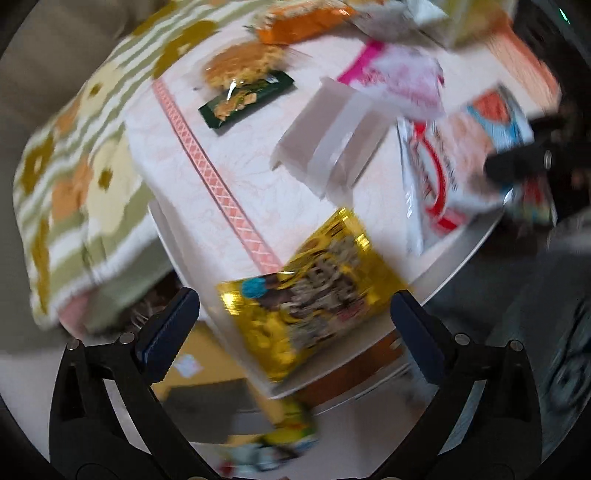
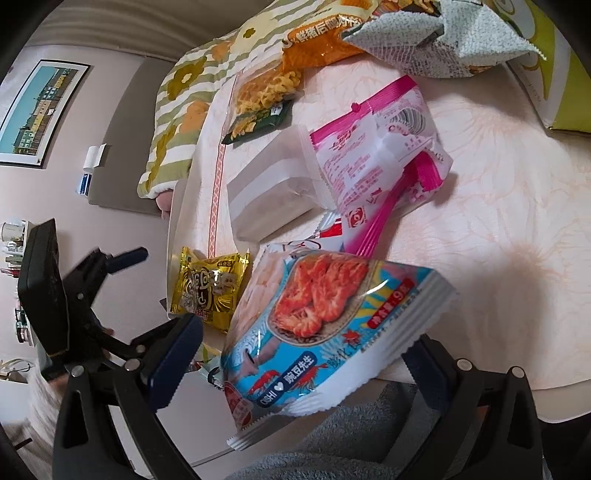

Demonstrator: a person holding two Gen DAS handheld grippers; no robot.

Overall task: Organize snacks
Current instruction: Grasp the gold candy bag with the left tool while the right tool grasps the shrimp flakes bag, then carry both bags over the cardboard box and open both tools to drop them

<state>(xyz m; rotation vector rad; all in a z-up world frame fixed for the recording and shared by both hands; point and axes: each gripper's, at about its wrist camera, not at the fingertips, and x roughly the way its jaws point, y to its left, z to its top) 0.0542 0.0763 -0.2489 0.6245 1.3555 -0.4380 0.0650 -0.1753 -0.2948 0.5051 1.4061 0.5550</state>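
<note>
Left claw spread wide above gold packet at desk edge, pads clear. Right claw pinching blue bag. Packets likely light, crinkly, slippery, crushable; best gripped at crimped seam.

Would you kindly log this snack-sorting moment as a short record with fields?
surface: table under a pale floral cloth
left claw: left claw open, above the gold snack packet, not gripping it
gold packet position: at the table's edge, partly overhanging
right claw: right claw with the blue shrimp-cracker bag between its fingers; contact unclear
middle of table: white box with a pink-and-white packet lying partly on it
far side: green noodle-snack packet, orange bag
image quality: left wrist view blurred
</note>
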